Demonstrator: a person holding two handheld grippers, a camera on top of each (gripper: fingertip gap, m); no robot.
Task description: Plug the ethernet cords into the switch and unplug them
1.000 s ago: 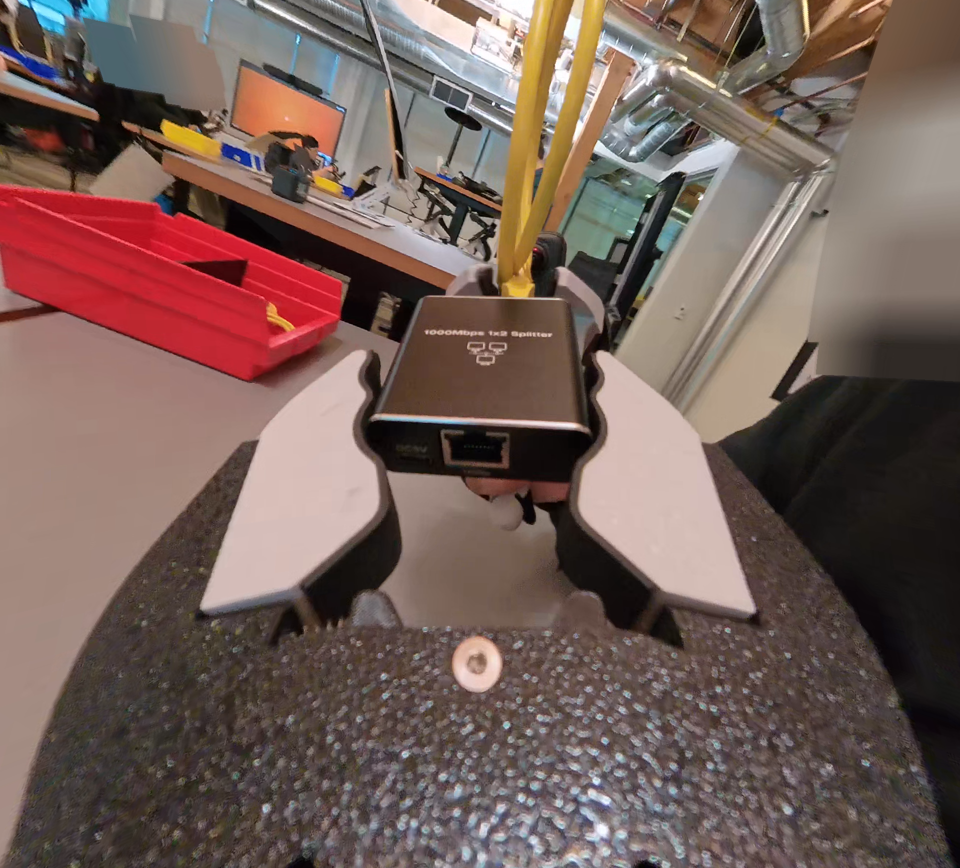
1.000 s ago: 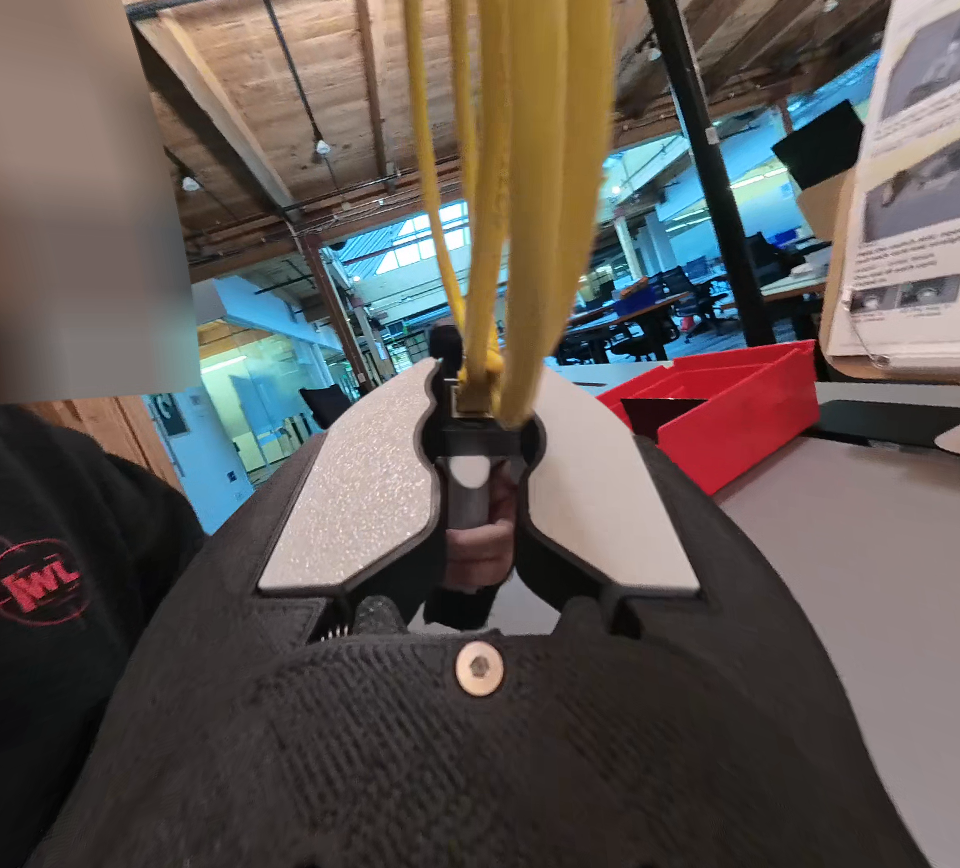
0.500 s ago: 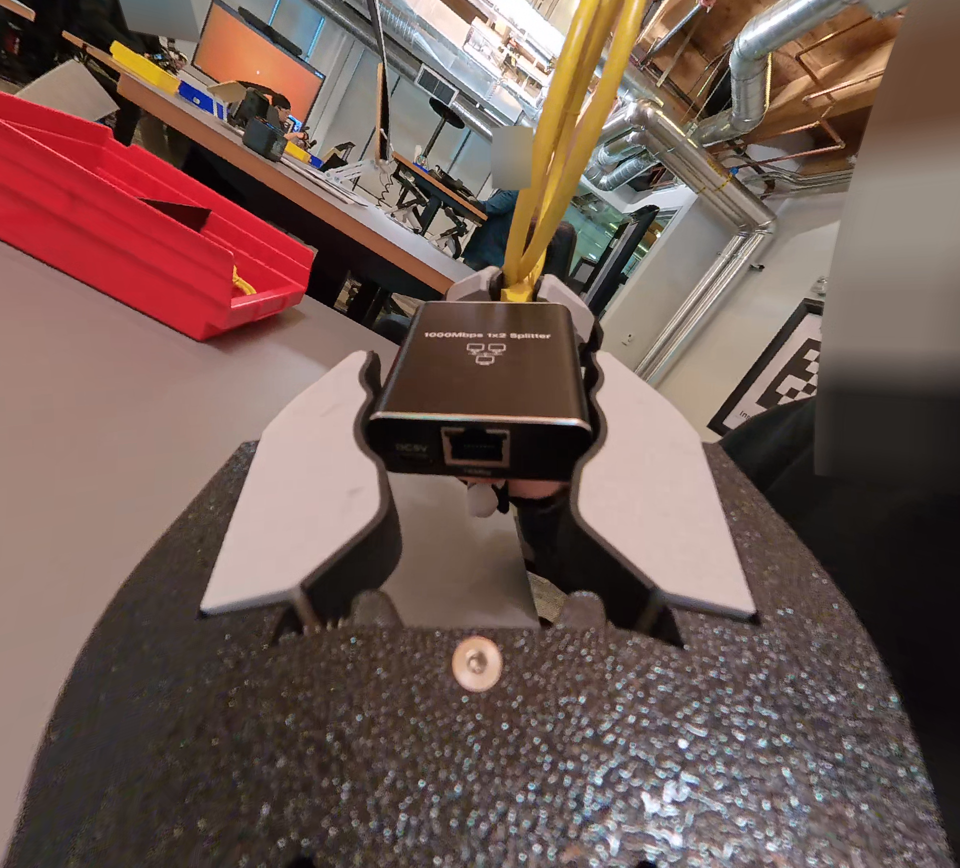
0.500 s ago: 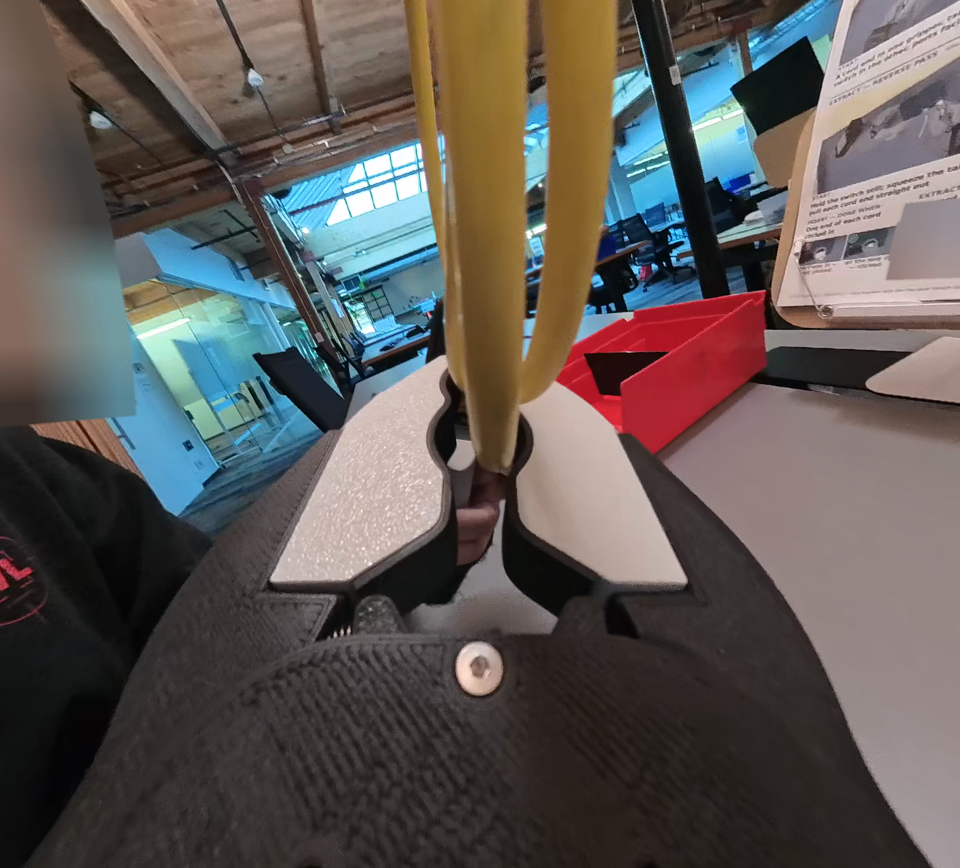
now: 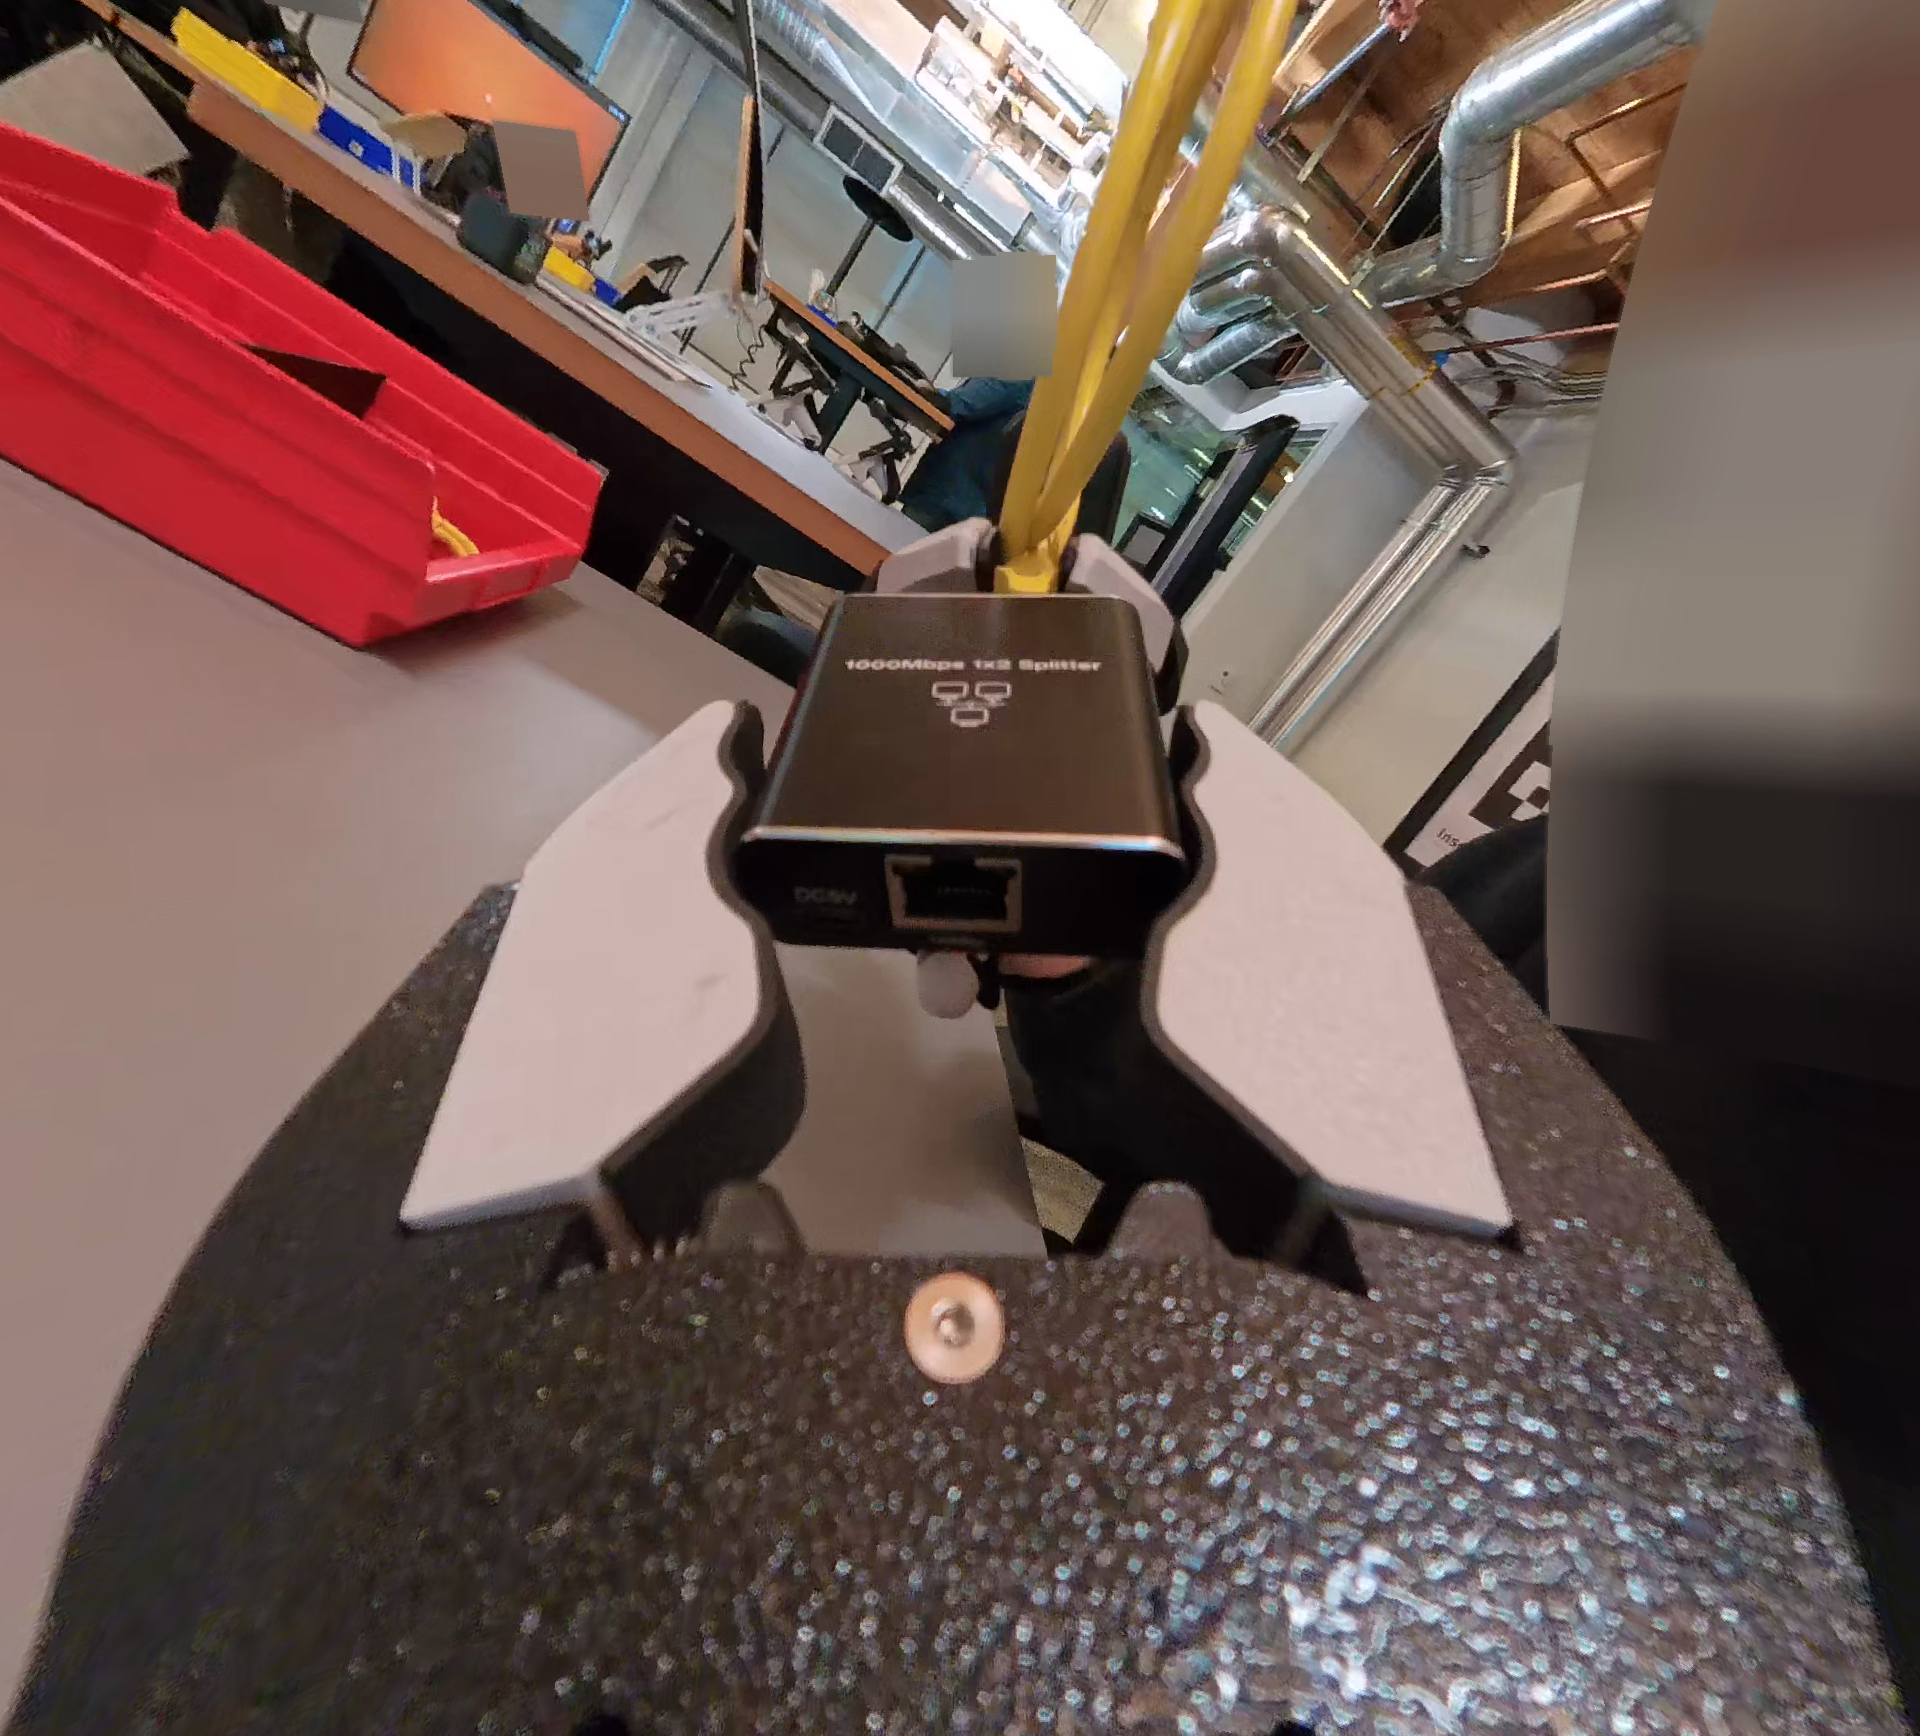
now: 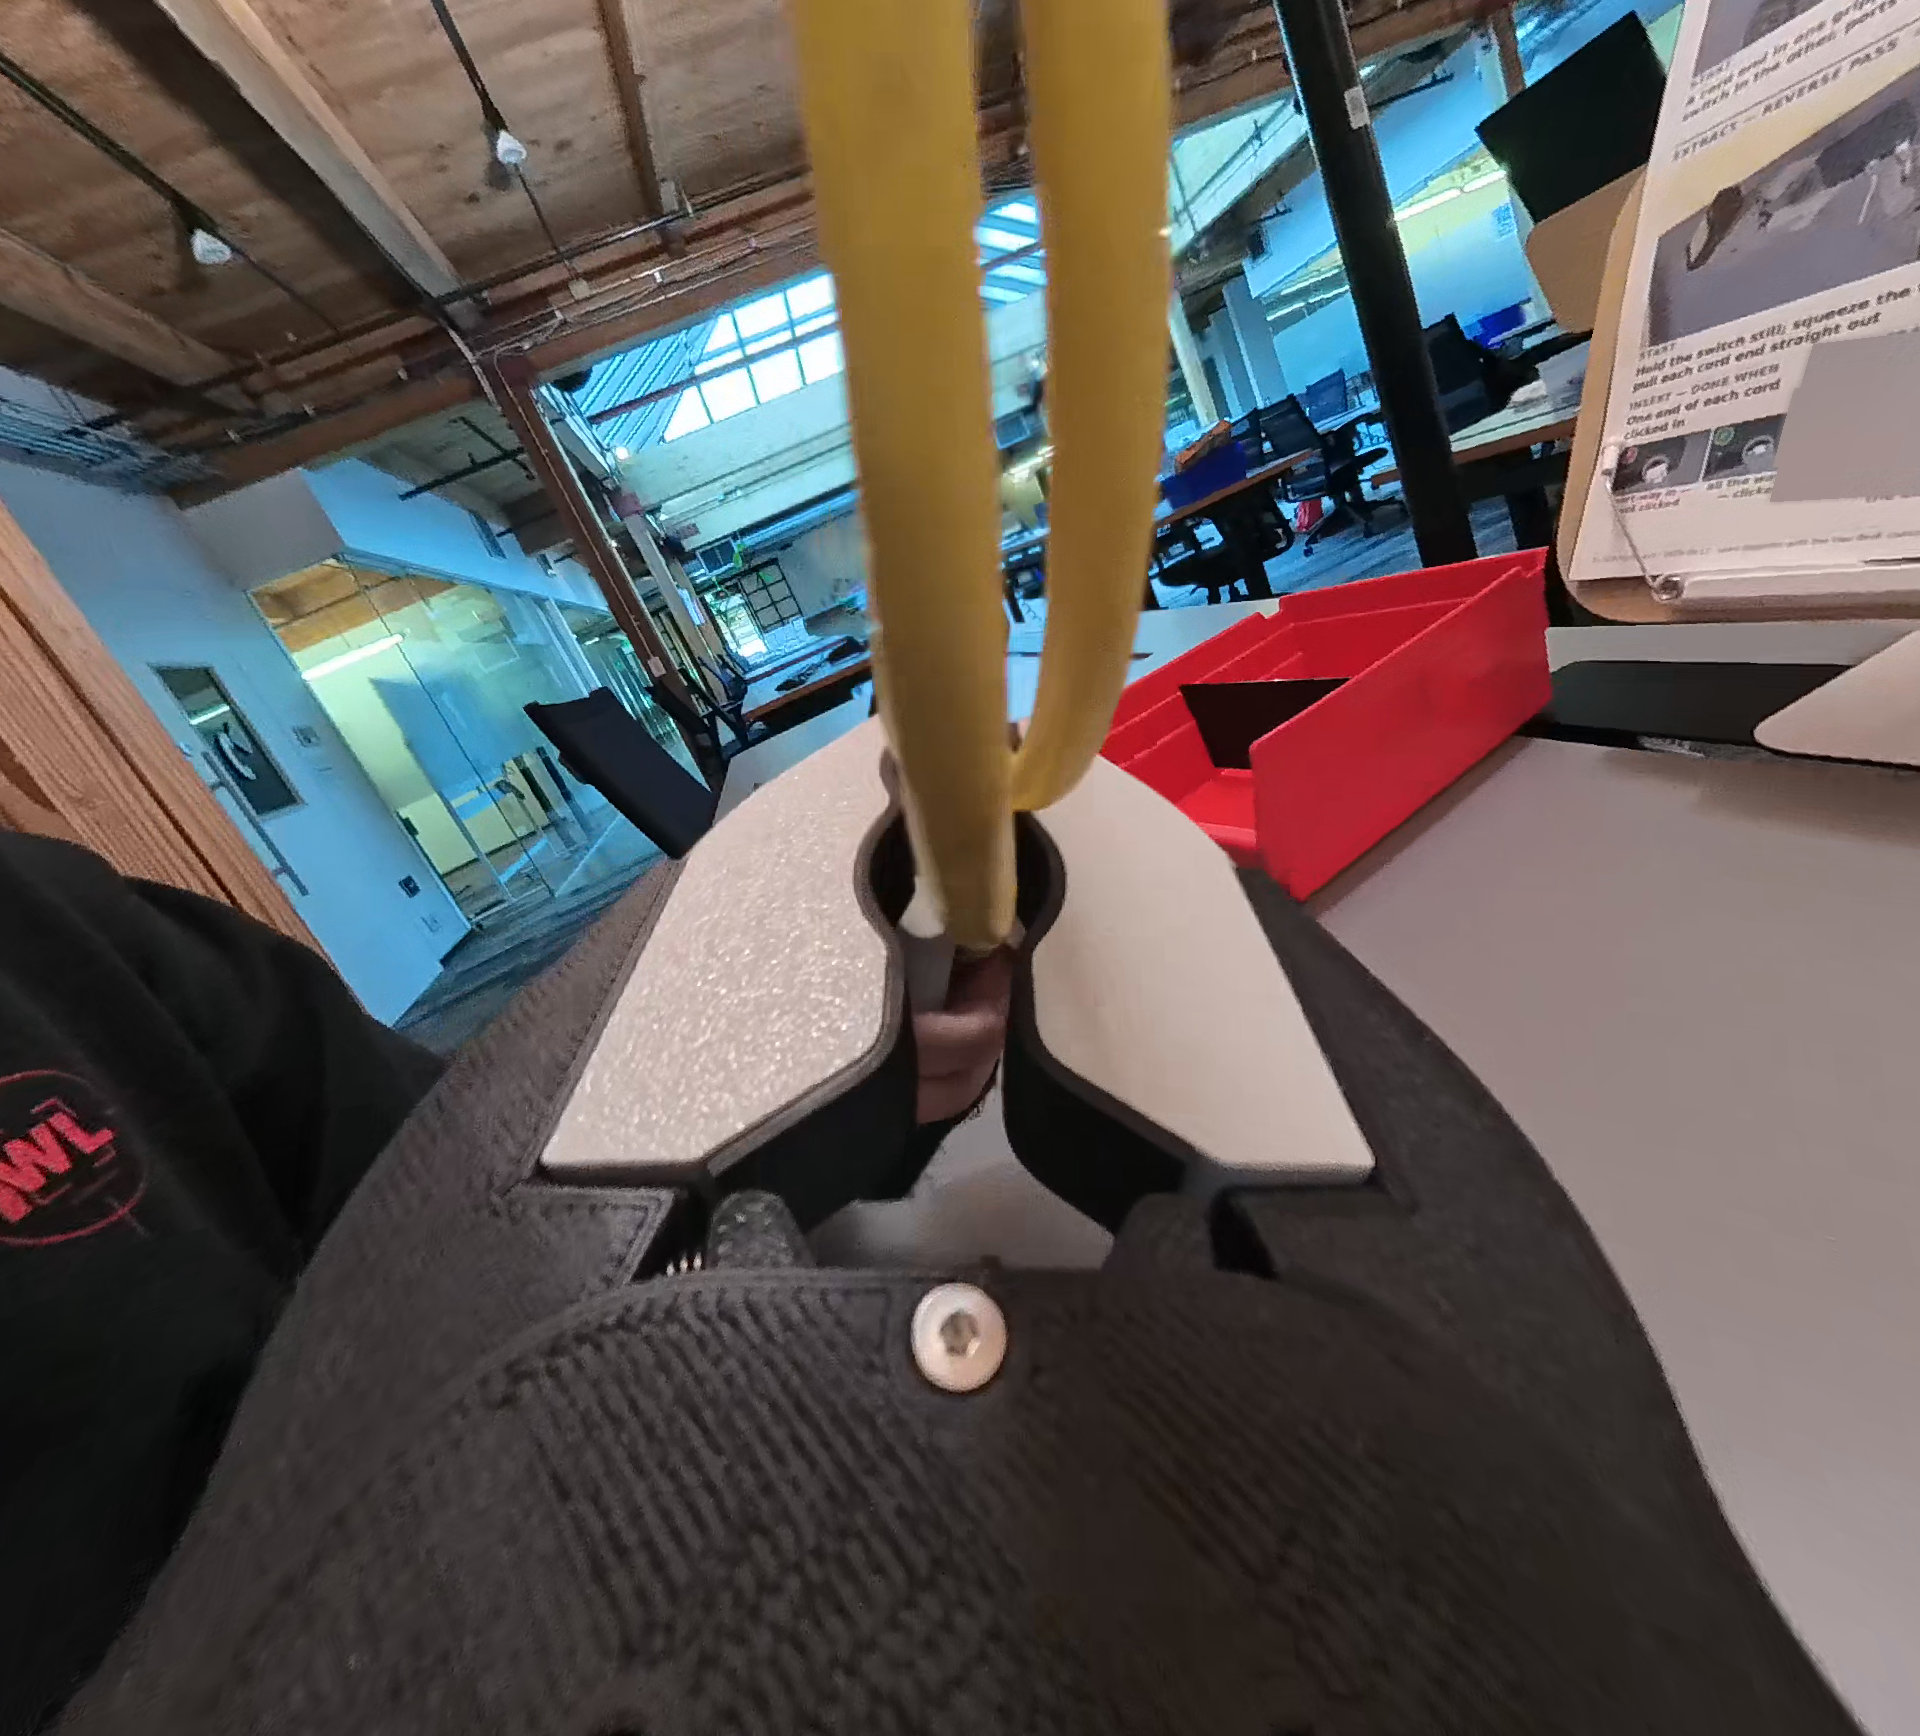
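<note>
The left gripper (image 5: 961, 751) clamps a small black switch (image 5: 971, 751) by its sides, above the grey table (image 5: 260, 803); the right gripper (image 6: 961, 865) pinches looped yellow ethernet cords (image 6: 904, 439) near the plug — light, springy, best gripped at the rigid connector — one appears seated in the switch's far end

I see bright, even indoor light; yellow cords (image 6: 904, 398) blur toward 12 o'clock; wide-angle distortion bends both views' edges.
</note>
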